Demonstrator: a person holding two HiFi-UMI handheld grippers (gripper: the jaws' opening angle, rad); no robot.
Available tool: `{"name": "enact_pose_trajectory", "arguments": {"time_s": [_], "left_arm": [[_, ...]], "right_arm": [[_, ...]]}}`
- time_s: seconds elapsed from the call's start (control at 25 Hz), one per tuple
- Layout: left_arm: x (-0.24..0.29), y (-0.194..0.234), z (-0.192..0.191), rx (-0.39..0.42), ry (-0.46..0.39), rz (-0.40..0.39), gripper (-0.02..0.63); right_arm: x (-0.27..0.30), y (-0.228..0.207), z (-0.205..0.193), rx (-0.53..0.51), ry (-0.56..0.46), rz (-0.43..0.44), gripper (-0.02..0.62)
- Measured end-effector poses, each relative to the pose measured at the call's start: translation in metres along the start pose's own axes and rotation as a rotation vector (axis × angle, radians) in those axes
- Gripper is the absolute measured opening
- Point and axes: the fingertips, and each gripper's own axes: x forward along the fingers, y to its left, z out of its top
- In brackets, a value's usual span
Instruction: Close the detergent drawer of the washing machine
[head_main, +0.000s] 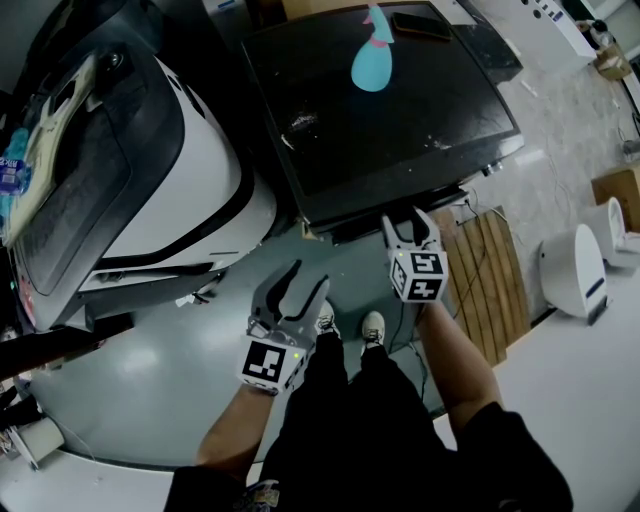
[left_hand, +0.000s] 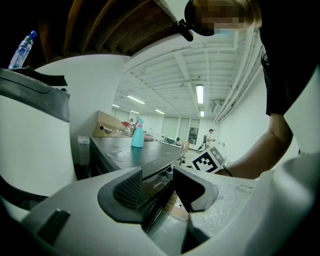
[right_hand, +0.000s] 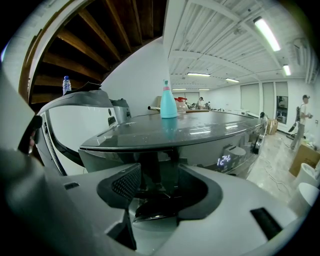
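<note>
The dark detergent drawer shows as a narrow strip at the front edge of the glossy dark-grey washing machine and sticks out a little. The right tongs are at that edge, jaws apart, with the drawer's front between them; whether they touch it cannot be told. The left tongs hang lower, clear of the washing machine – parted and empty. A teal spray bottle stands on its tabletop.
</note>
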Motion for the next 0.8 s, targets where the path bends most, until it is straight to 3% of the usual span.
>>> {"name": "enact_pose_trajectory", "arguments": {"time_s": [0.56,0.8], "left_arm": [[-0.006,-0.007,0.008,0.012,-0.019,0.01,0.176],[-0.01,-0.016,0.014,0.016,-0.034,0.018,0.176]], "right_arm": [[-0.011,0.006,0.007,-0.02,-0.004,0.017,0.23],[-0.027,0.014,0.02,-0.06,-0.03,0.055,0.189]]}}
